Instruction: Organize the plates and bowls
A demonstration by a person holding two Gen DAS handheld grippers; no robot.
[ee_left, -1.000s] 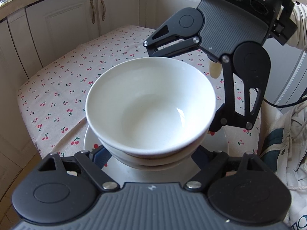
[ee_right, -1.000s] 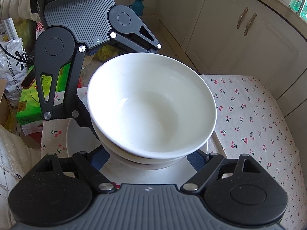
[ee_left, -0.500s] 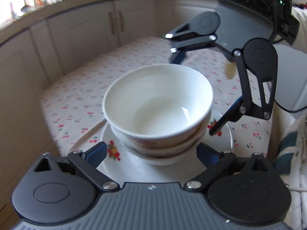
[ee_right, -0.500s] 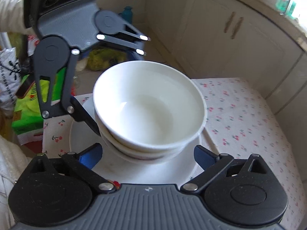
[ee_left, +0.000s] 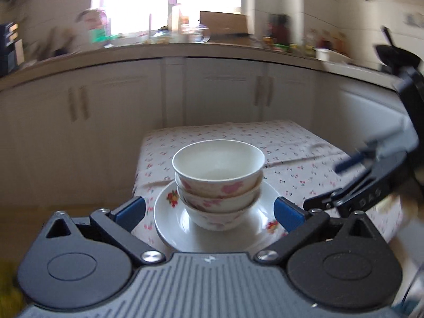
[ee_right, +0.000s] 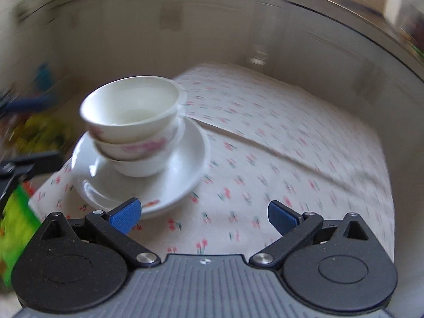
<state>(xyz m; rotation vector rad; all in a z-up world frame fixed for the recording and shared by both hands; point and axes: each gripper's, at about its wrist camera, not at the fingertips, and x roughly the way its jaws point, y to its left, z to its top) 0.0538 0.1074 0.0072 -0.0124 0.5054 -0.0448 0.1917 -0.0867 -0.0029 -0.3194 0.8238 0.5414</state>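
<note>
Three nested white porcelain bowls with pink flower prints (ee_left: 217, 182) are seen stacked on a white round plate with fruit motifs (ee_left: 169, 228), set on the cherry-print tablecloth (ee_right: 278, 159). The left gripper (ee_left: 209, 210) is spread wide, its blue pads flanking the plate, nothing clamped. The right gripper (ee_right: 202, 216) is likewise parted and empty, beside the plate's rim. Cream cabinets (ee_left: 225, 92) are noted behind, blurred.

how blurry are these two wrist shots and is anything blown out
Left wrist view: the window is blown out, counter clutter and the right gripper smear, while the stacked bowls stay fairly sharp. Right wrist view: heavy motion blur across the bowls, plate and cherry tablecloth; only the gripper's own blue pads look crisp.
</note>
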